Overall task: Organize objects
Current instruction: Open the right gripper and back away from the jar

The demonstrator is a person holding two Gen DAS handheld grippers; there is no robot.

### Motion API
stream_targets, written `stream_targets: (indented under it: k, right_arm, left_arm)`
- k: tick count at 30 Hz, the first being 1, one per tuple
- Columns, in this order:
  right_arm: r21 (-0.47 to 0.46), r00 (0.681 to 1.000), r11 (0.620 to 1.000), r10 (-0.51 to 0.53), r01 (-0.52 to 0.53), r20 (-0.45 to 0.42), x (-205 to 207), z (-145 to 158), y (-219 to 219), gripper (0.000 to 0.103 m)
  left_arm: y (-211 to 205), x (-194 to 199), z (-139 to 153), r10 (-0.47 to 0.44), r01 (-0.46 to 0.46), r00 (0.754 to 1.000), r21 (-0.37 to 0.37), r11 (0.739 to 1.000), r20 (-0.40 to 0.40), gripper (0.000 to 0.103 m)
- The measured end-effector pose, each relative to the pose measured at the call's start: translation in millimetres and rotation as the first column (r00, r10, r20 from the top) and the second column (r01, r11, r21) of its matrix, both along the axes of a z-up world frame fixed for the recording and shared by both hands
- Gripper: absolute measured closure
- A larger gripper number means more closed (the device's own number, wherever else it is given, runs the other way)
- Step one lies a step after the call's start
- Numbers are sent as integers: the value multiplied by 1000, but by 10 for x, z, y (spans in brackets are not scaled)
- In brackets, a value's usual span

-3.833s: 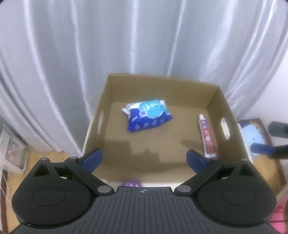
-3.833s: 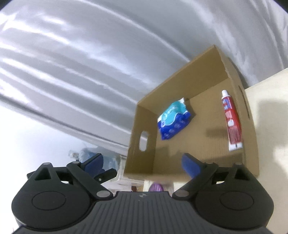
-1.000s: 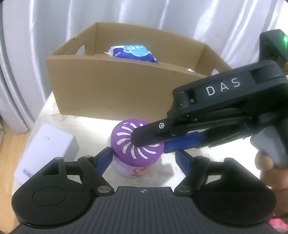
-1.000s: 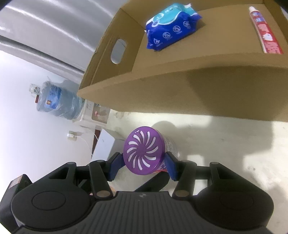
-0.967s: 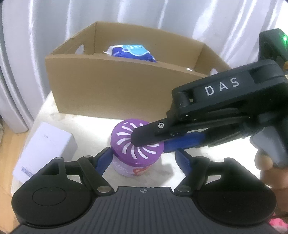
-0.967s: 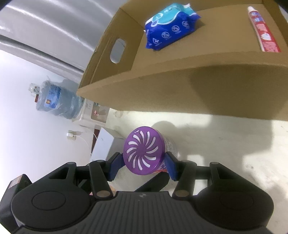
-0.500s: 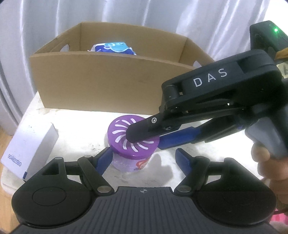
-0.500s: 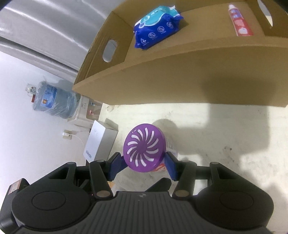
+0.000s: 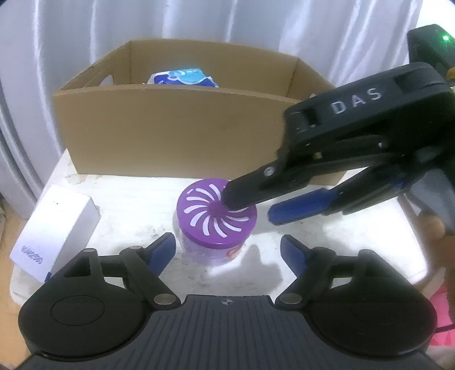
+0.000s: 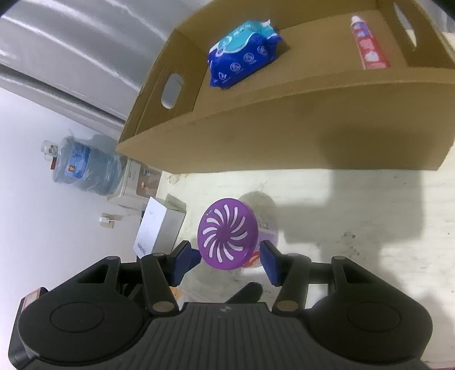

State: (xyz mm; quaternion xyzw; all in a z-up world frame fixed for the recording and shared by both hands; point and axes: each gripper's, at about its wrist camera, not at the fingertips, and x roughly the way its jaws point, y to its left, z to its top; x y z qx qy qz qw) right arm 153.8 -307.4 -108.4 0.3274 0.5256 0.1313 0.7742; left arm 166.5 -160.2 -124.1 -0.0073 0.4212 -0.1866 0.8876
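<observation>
Right wrist view: purple-lidded jar (image 10: 227, 237) on table (image 10: 355, 216) before cardboard box (image 10: 284, 136), clamped by right hand-held gripper (image 10: 230, 260); left hand-held gripper (image 9: 227, 250) just widened, unladen; lift clear over box wall.

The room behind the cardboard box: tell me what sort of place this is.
Probably a plain room in a home or small office, set up for recording. A white curtain hangs behind the table, and a water jug on a dispenser stands by a bare white wall.
</observation>
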Motion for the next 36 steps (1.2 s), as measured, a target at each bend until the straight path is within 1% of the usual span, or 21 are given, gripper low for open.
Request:
stream_targets:
  k: [6, 12, 13, 14, 19, 23, 27, 31, 33, 36]
  right_arm:
    - [-19, 1000, 1000, -15, 15, 27, -72, 106, -67, 44]
    - [-52, 997, 998, -14, 18, 78, -166, 265, -94, 38]
    - [-59, 996, 998, -13, 19, 88, -185, 294, -99, 37]
    - [-66, 995, 998, -13, 19, 98, -206, 327, -104, 37]
    - [-101, 989, 995, -6, 21, 147, -329, 483, -131, 33]
    - [-128, 984, 992, -1, 24, 177, -426, 578, -144, 32]
    - [-148, 980, 989, 2, 28, 200, -520, 652, -155, 28]
    - [-171, 975, 985, 6, 33, 221, -617, 723, -176, 26]
    - [-188, 972, 982, 10, 35, 235, -672, 763, -190, 23]
    - [-209, 966, 977, 17, 39, 256, -767, 830, -224, 22]
  left_arm:
    - [8, -87, 65, 12, -12, 1000, 12, 1000, 15, 17]
    - [11, -175, 132, 18, -19, 999, 22, 1000, 35, 17]
    - [-9, -72, 109, 19, -20, 999, 24, 1000, 37, 17]
    - [-5, -86, 120, 22, -23, 999, 25, 999, 40, 17]
    - [43, -267, 189, 34, -35, 998, 27, 999, 50, 17]
    - [71, -338, 226, 42, -44, 997, 28, 999, 61, 17]
    - [102, -407, 261, 52, -54, 996, 26, 998, 70, 17]
    - [124, -459, 293, 60, -62, 995, 24, 998, 78, 17]
    - [129, -481, 309, 62, -65, 995, 24, 998, 81, 17]
    - [128, -512, 326, 62, -64, 994, 24, 998, 87, 17]
